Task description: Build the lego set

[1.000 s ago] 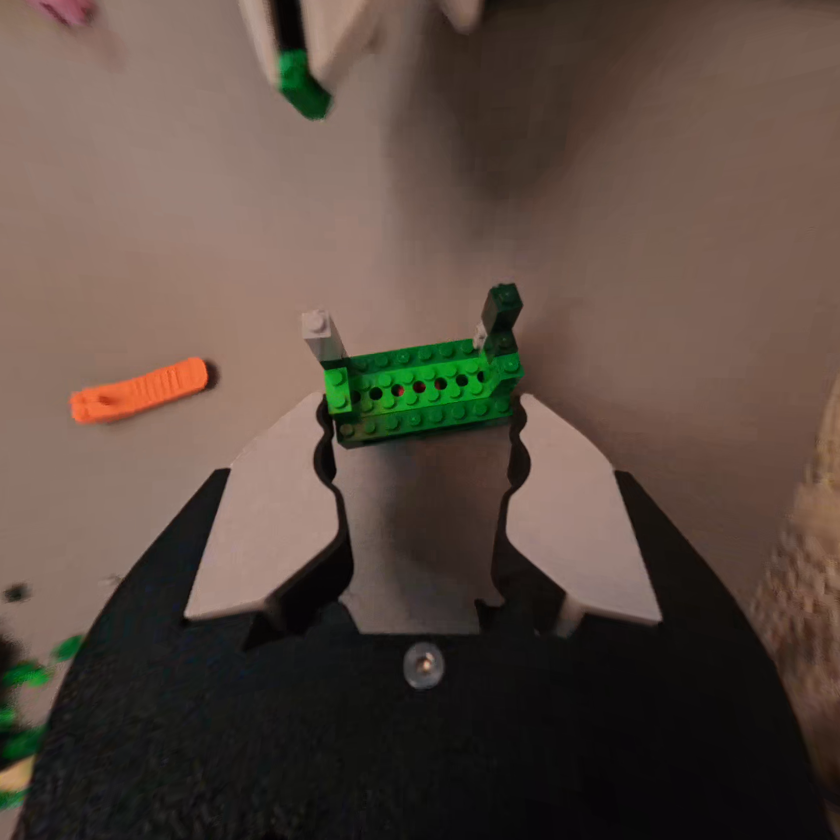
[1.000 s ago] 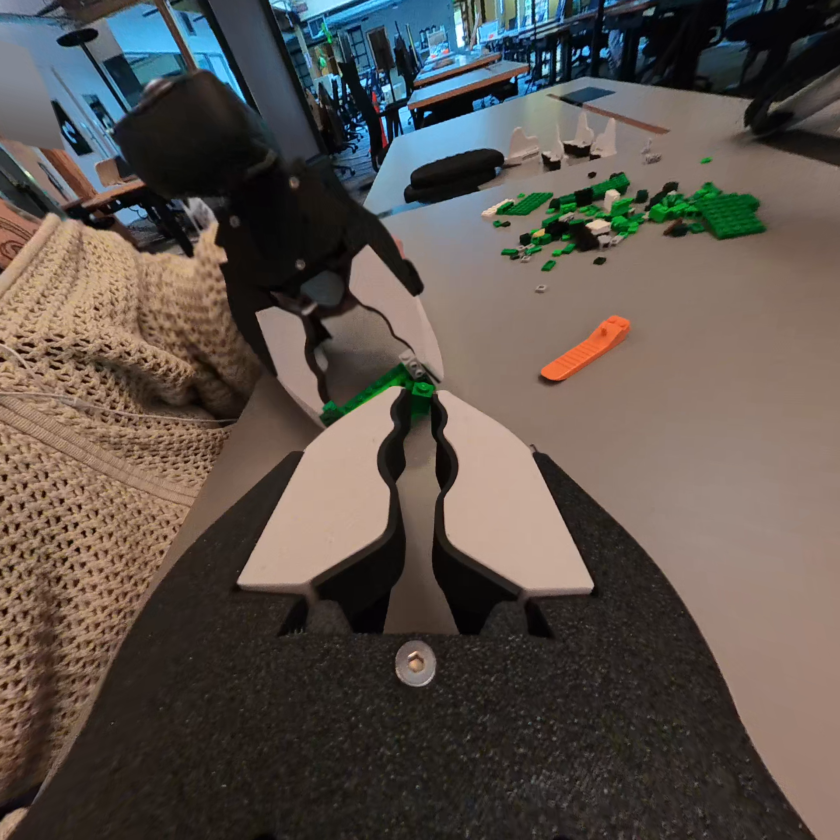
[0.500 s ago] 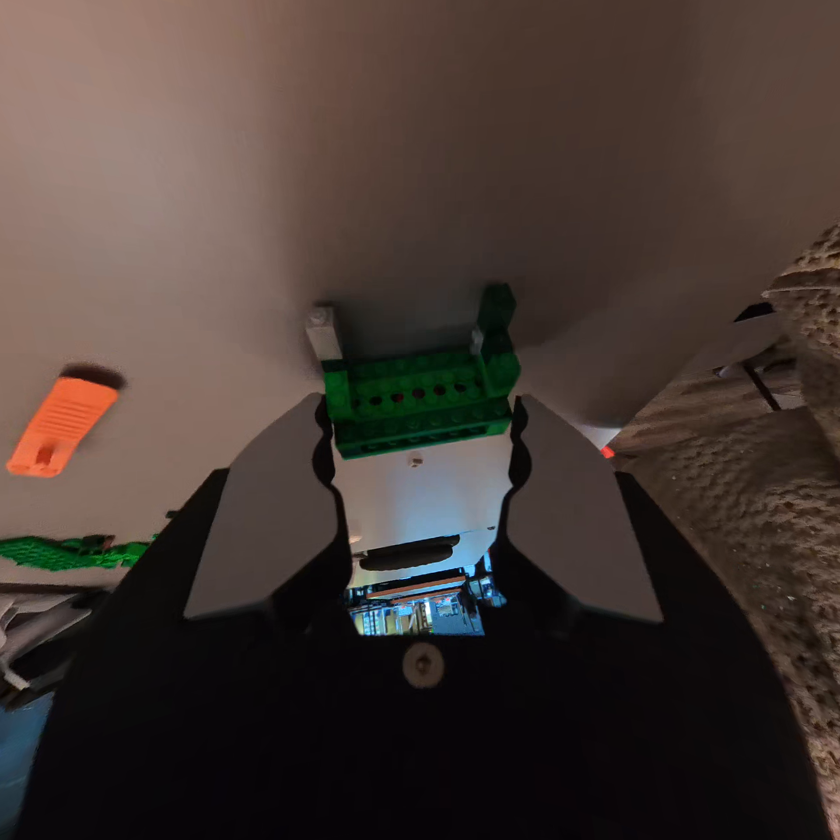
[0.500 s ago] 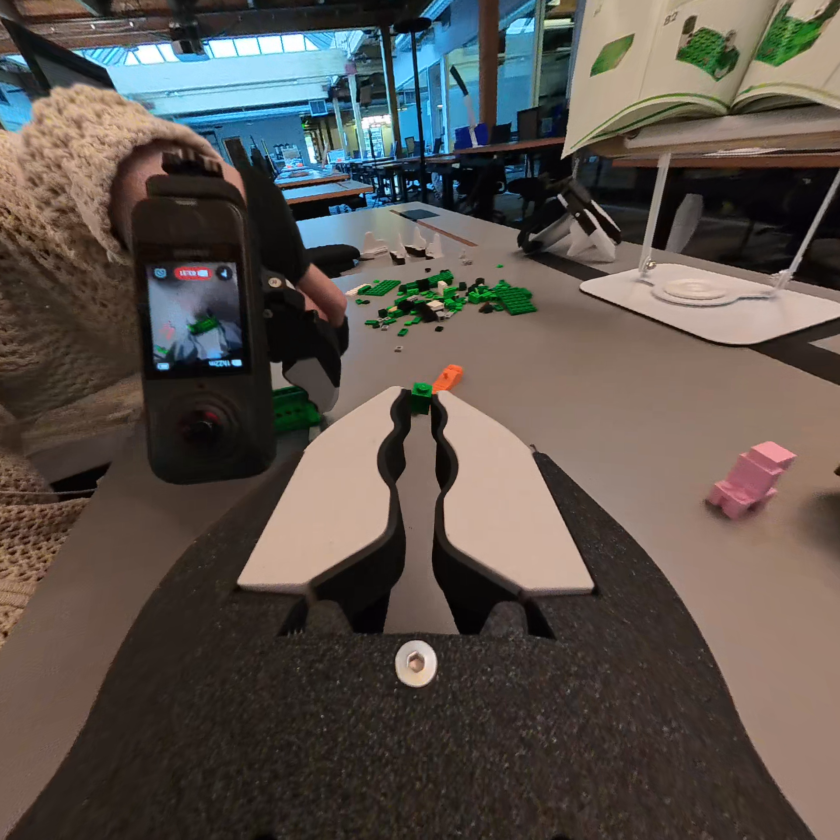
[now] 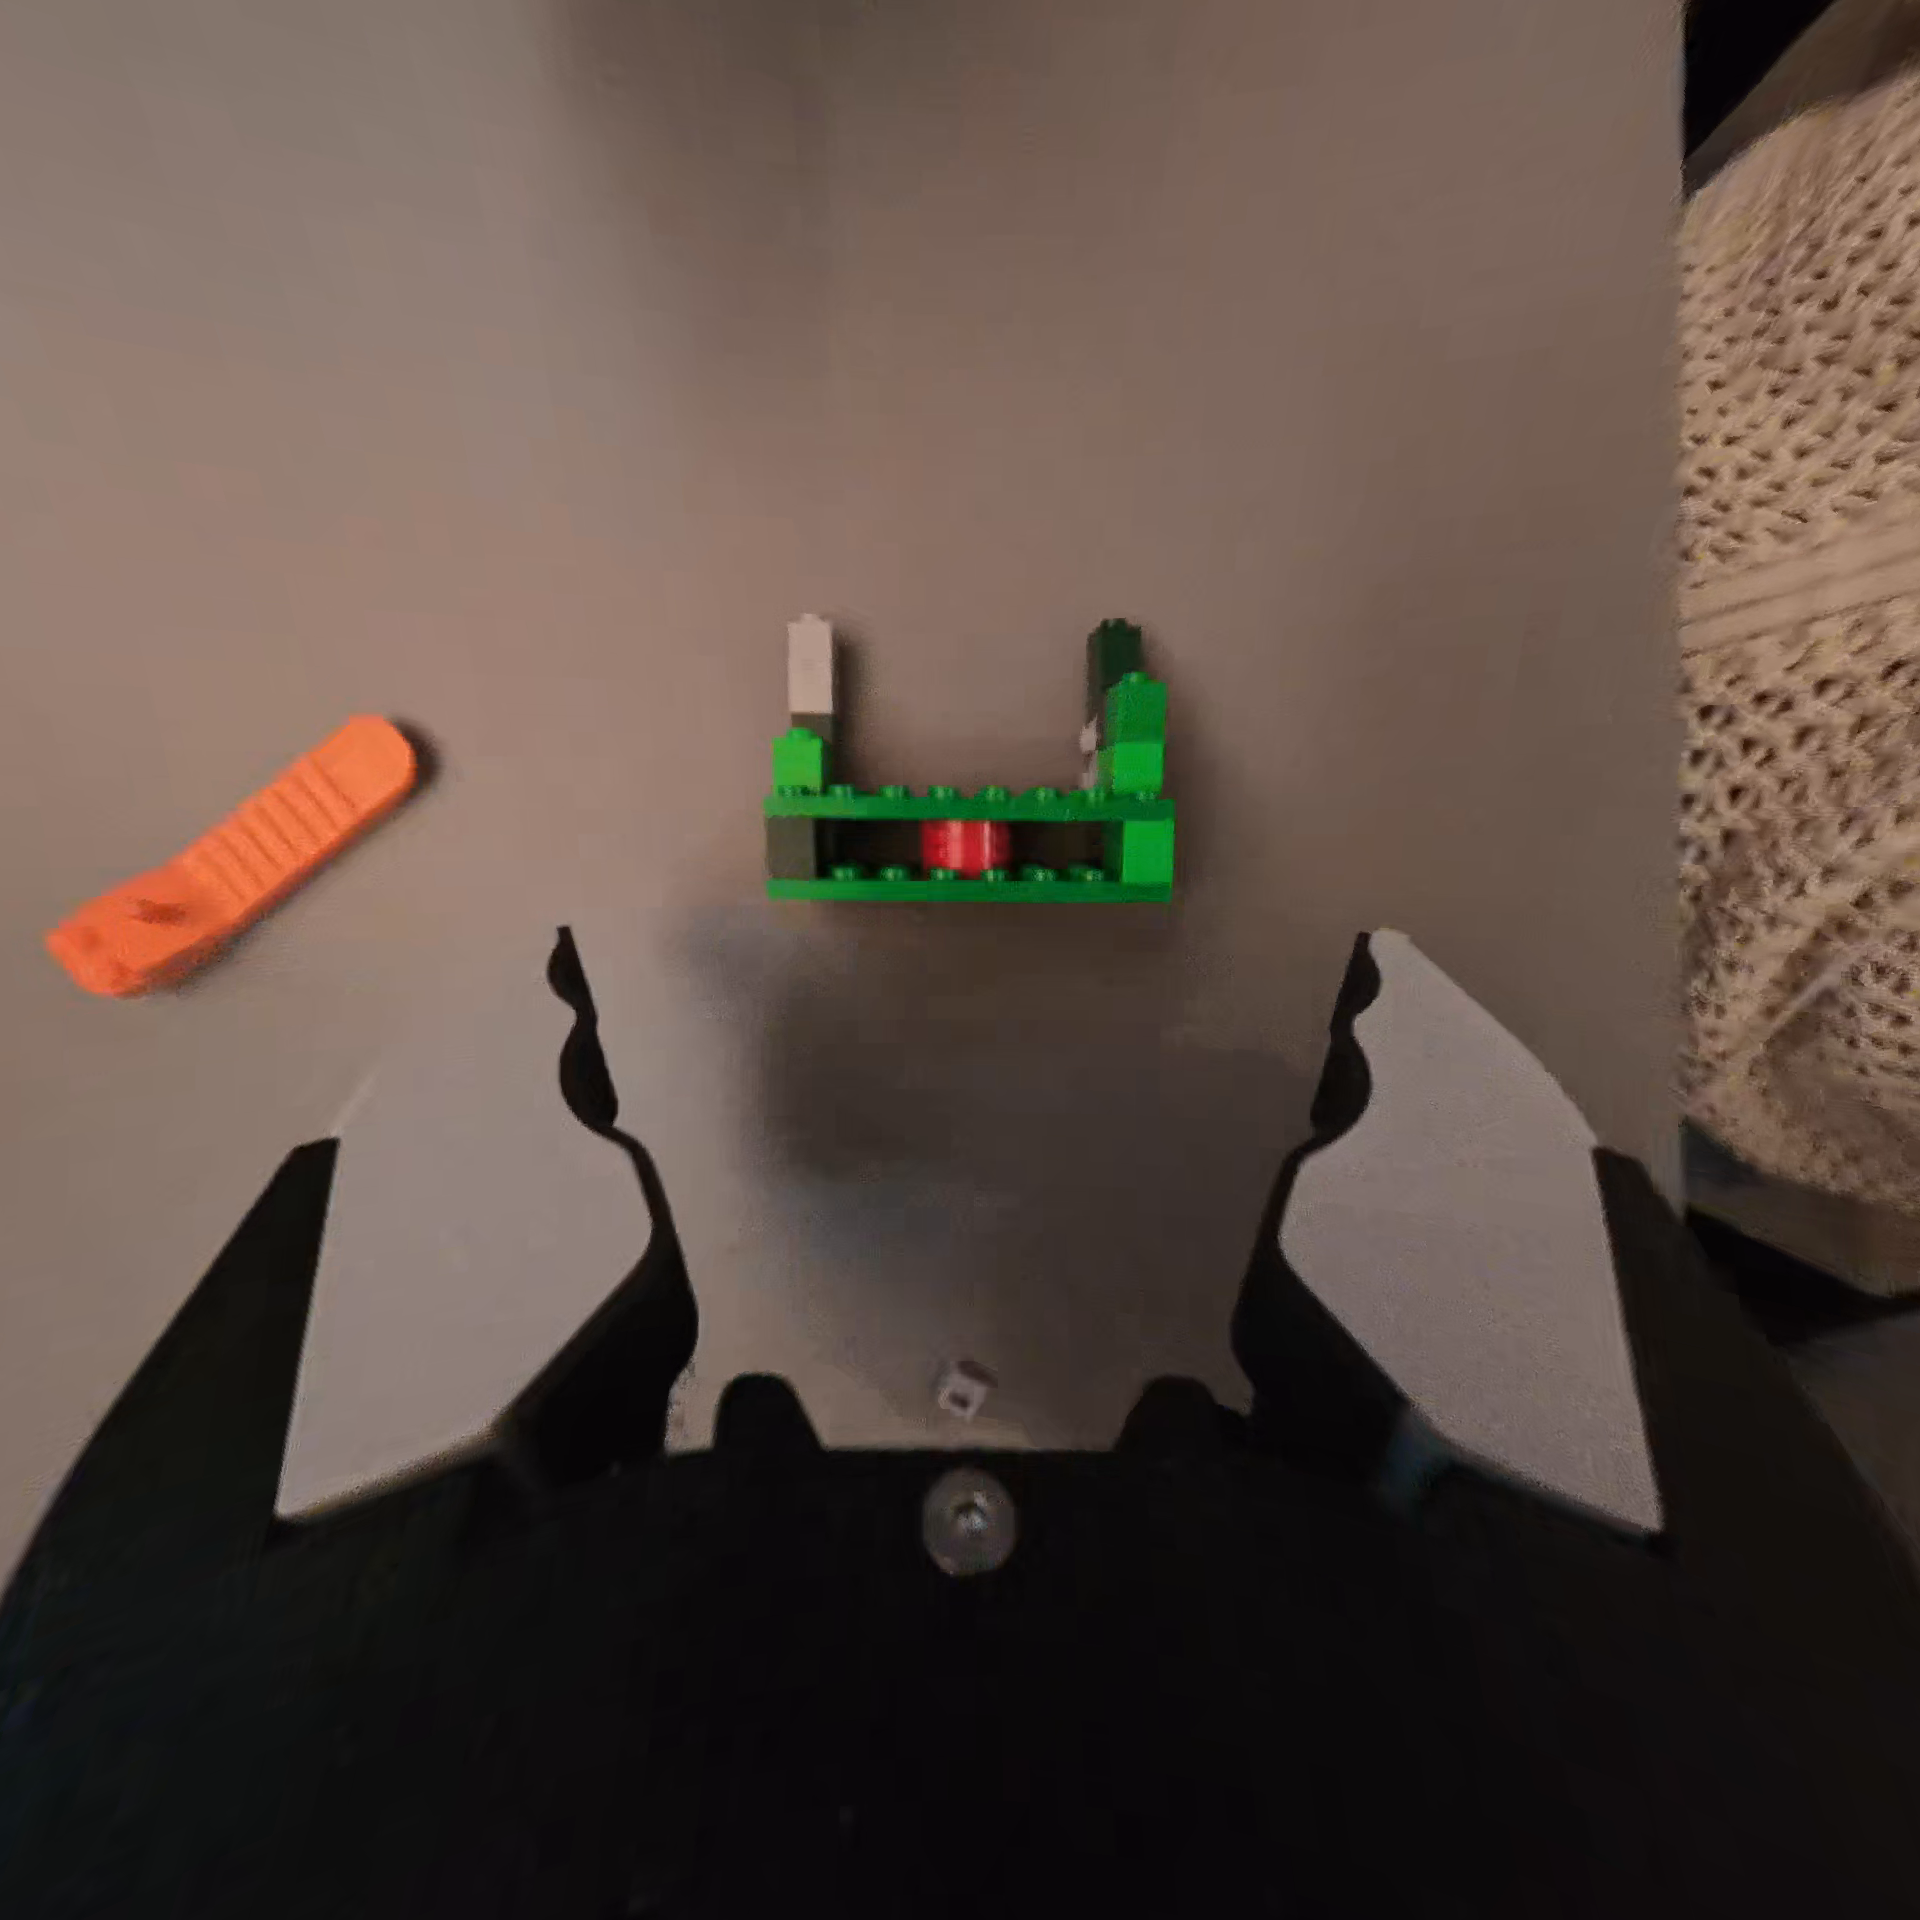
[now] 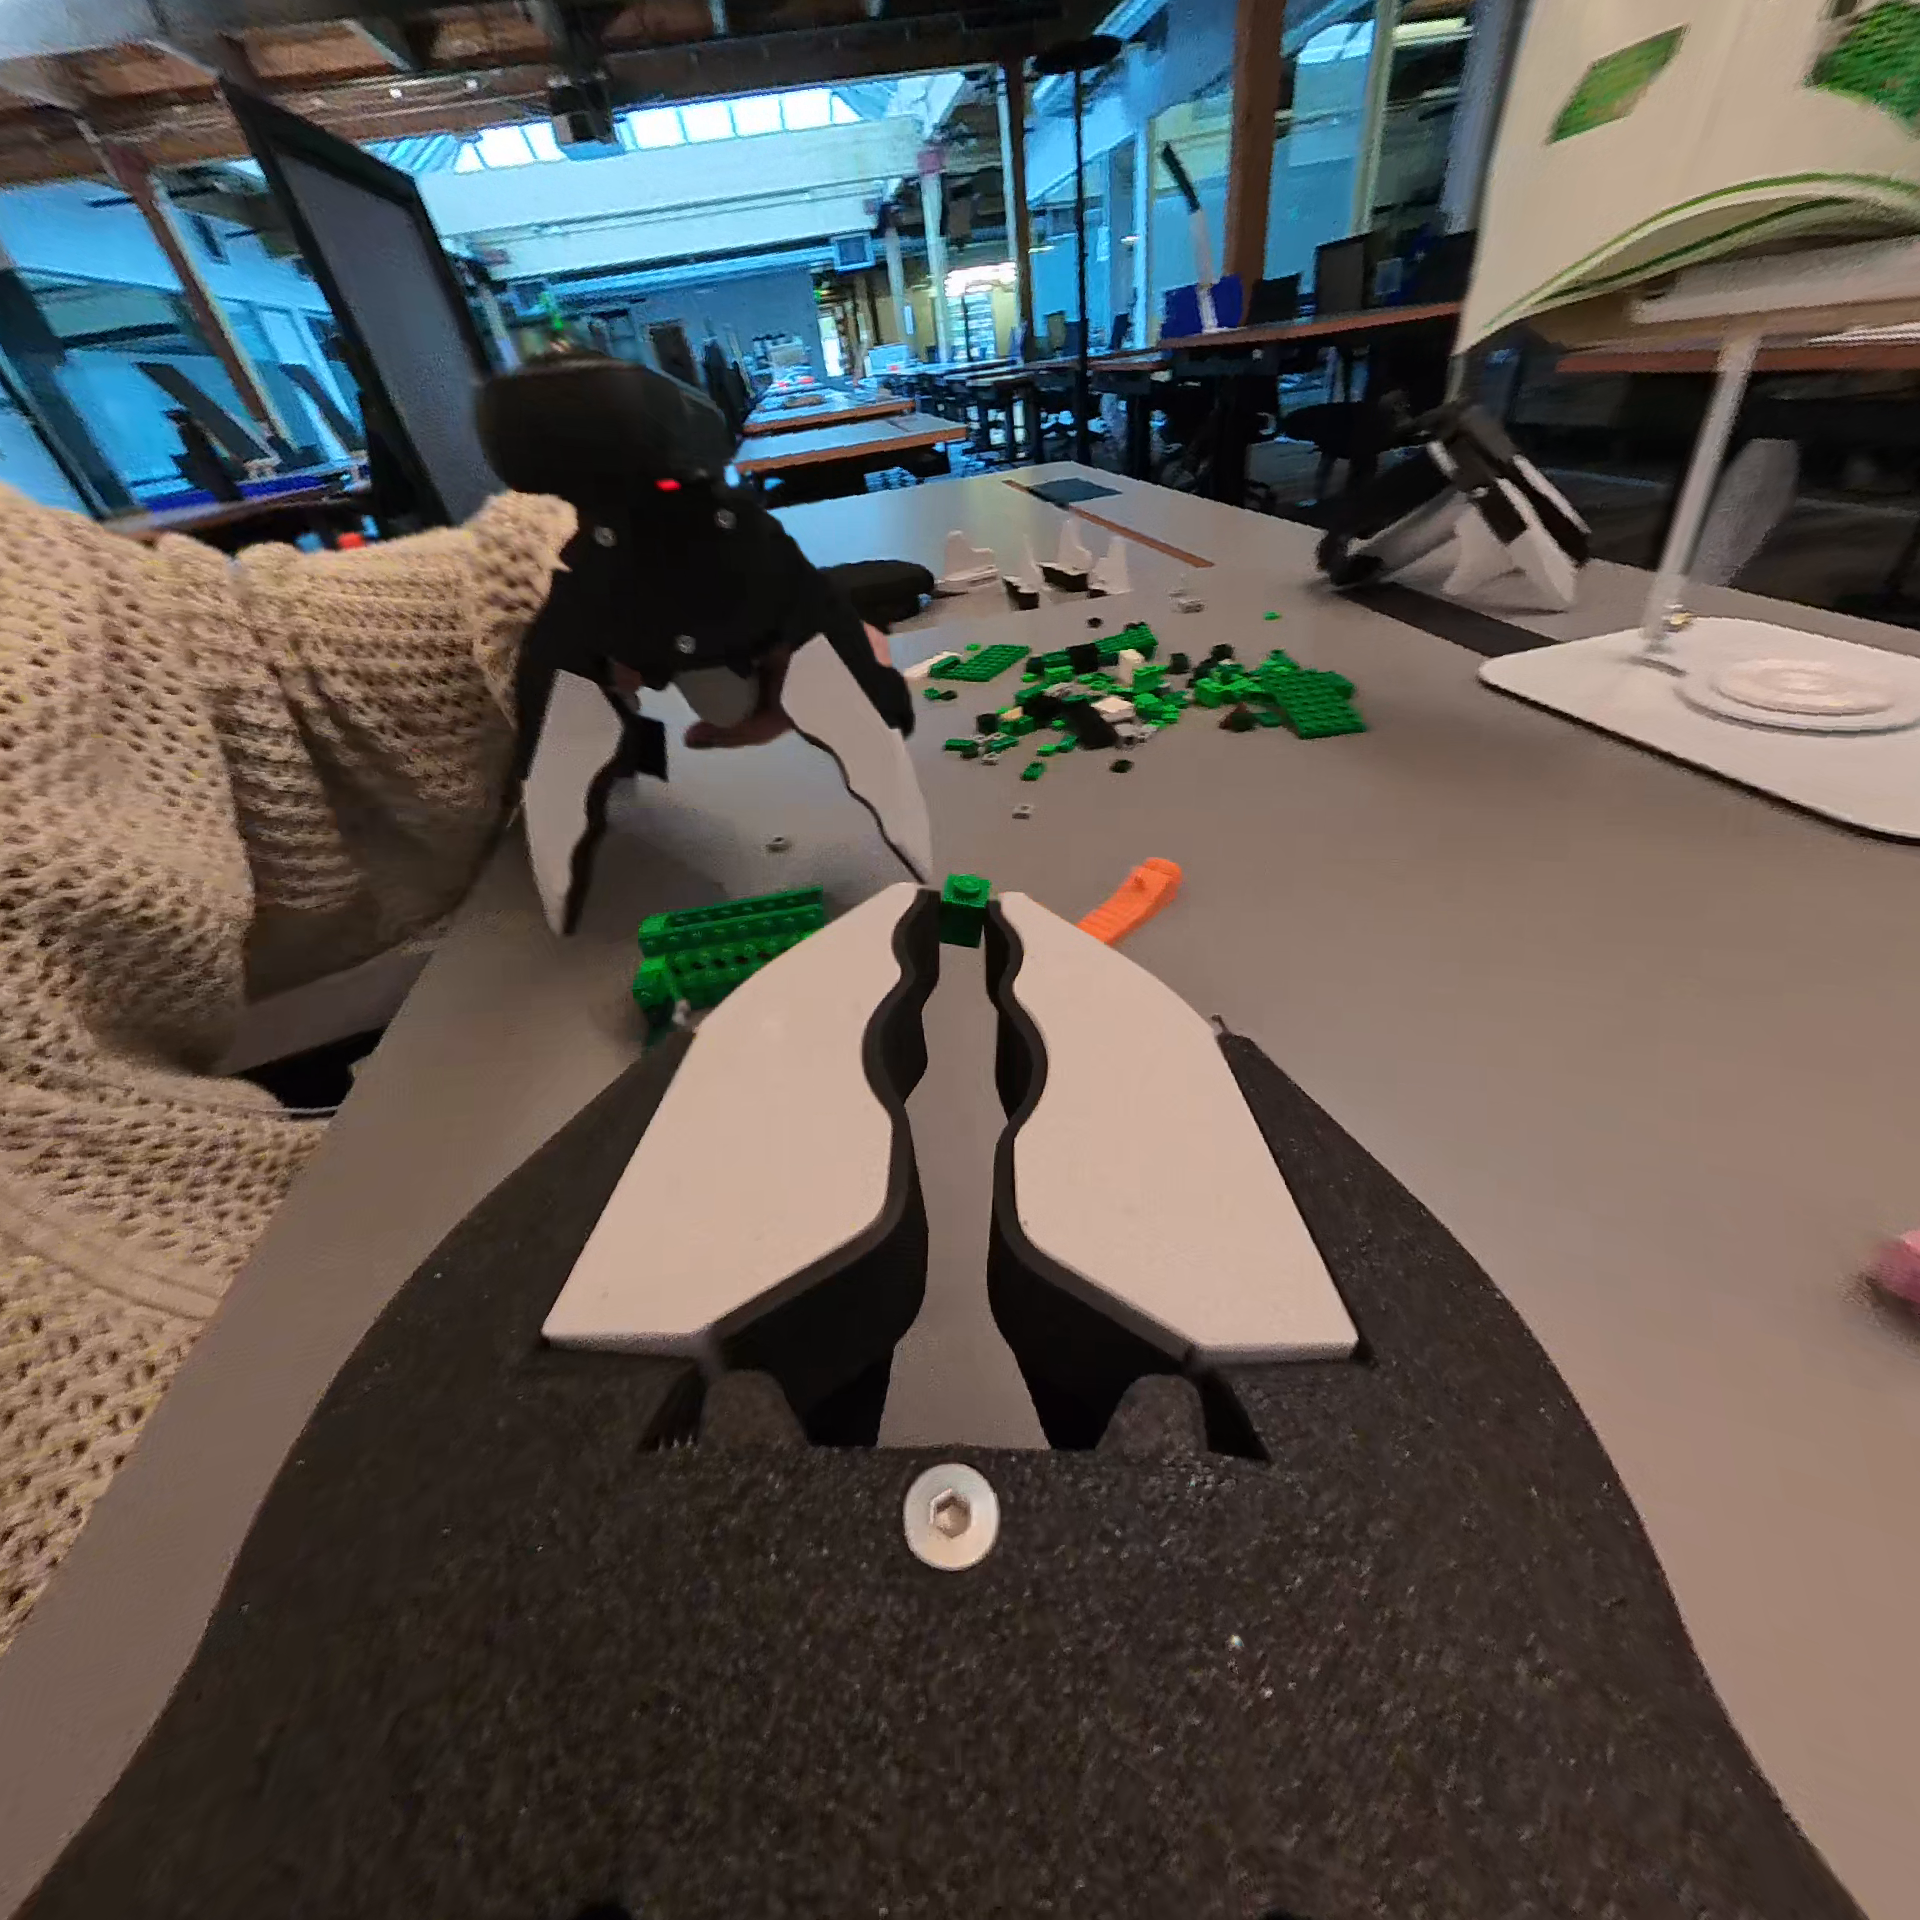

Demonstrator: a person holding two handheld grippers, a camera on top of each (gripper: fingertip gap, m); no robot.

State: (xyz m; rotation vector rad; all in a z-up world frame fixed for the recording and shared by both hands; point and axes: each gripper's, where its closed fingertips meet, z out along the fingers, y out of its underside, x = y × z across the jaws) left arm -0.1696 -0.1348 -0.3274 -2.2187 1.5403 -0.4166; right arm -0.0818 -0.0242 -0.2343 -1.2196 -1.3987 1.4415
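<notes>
Your green lego build point(image 5: 969, 840) is sitting on the grey table point(image 5: 935, 364), just in front of your left gripper point(image 5: 966, 940) and clear of it. That gripper's fingers are spread wide, holding nothing. From the left wrist view the build's long axis runs straight across, left to right, square to the gripper. It's two long green plates with a gap between them, and a red round piece point(image 5: 966, 842) sits in the middle of that gap. Two short posts stick out of the far side at either end: the left one is topped with a light grey brick point(image 5: 809, 661), the right one is dark green point(image 5: 1114, 657).

Your right gripper point(image 6: 962, 906) is pinching a small green brick point(image 6: 964, 908) at the fingertips, stud facing up, held above the table. The build point(image 6: 727, 940) lies just left of that gripper's tips.

The orange brick separator point(image 5: 234, 857) lies well off to the left of the build, angled. A pile of loose green pieces point(image 6: 1143, 691) is farther back on the table.
</notes>
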